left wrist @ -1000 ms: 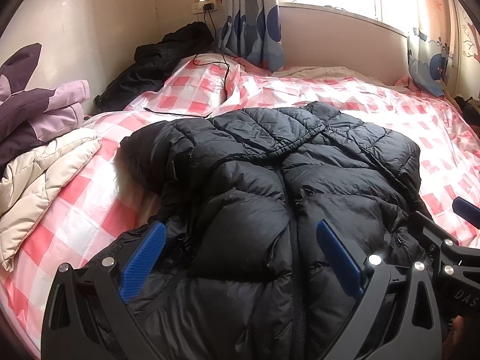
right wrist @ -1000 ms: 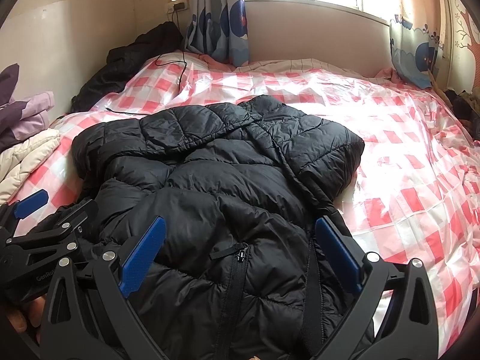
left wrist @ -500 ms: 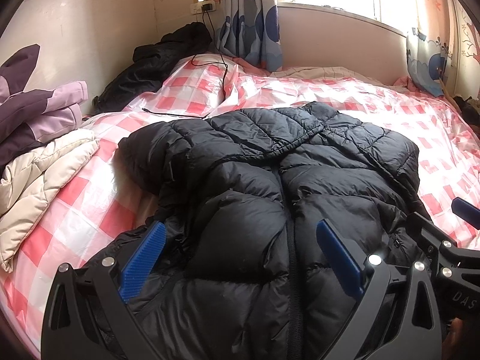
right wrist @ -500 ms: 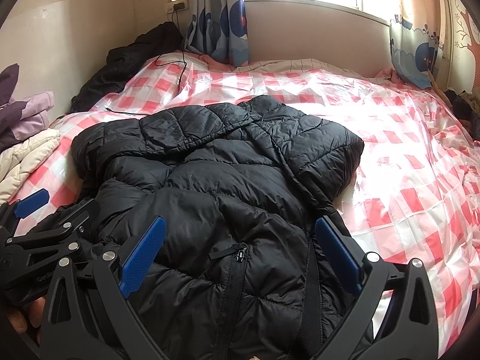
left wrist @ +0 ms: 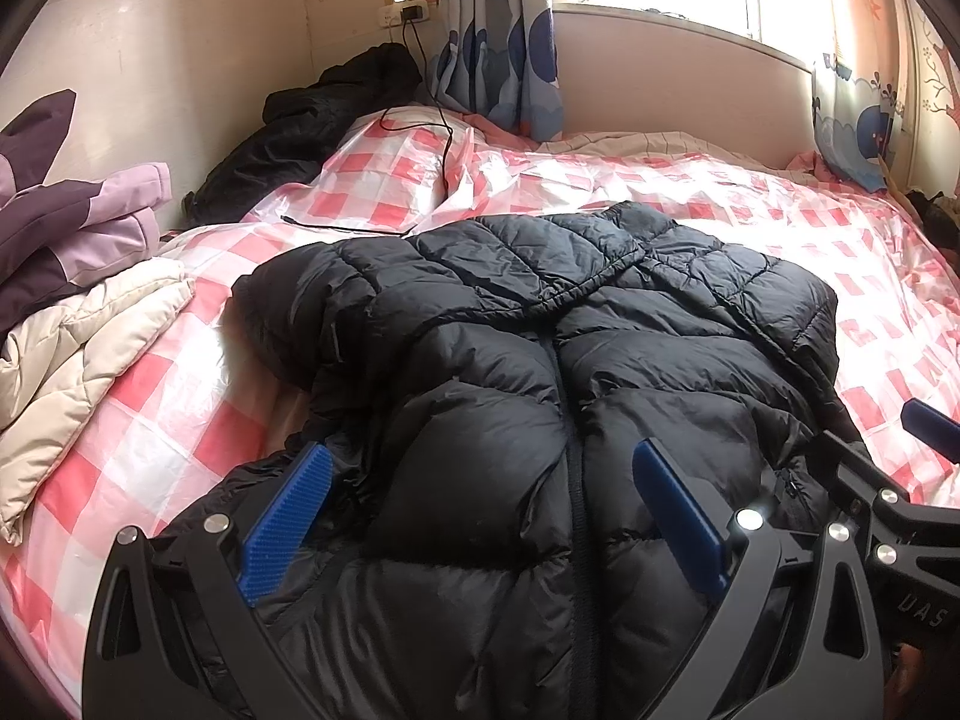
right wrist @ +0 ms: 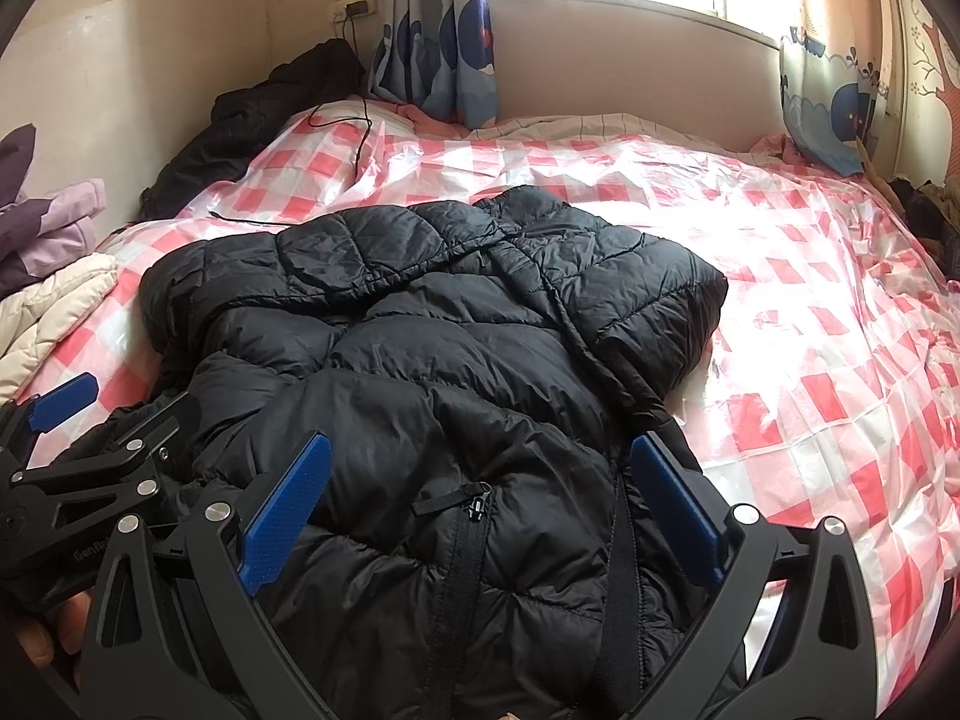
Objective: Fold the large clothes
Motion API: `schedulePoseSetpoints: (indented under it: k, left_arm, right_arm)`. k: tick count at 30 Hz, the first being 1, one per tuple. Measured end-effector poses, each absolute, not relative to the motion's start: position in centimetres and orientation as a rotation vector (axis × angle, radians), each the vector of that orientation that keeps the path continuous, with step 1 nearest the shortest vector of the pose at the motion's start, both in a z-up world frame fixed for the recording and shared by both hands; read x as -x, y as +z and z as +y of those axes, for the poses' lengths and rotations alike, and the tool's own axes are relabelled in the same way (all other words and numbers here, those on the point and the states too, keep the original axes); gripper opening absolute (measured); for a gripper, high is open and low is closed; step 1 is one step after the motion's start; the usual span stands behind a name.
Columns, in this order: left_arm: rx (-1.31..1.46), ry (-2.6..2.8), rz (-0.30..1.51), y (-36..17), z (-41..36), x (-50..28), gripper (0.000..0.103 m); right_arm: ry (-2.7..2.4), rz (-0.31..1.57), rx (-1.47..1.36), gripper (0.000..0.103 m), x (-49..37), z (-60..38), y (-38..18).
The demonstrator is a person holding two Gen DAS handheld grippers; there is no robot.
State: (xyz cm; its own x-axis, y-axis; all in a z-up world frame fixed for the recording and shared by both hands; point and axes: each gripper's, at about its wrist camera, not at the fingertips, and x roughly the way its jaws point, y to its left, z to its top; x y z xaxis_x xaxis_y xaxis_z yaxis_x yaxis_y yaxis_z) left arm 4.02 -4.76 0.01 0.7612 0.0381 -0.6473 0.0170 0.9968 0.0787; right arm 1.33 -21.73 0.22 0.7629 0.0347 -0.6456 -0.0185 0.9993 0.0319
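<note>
The black puffer jacket (left wrist: 540,360) is lying front-up mid-bed (left wrist: 780,192), hood toward 12 o'clock, sleeves seemingly tucked in for folding; the left gripper (left wrist: 480,510) and right gripper (right wrist: 474,510) are hovering wide and empty over its hem at 6 o'clock, likely to lift it
</note>
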Motion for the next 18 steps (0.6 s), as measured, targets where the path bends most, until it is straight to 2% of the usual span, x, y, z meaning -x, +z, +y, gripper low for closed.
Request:
schedulePoseSetpoints:
  k: [18]
  left_arm:
    - [-0.041, -0.008, 0.741, -0.4, -5.6, -5.4, 0.096]
  right_arm:
    - [0.018, 0.713, -0.040, 0.096, -2.1, -23.0, -0.3]
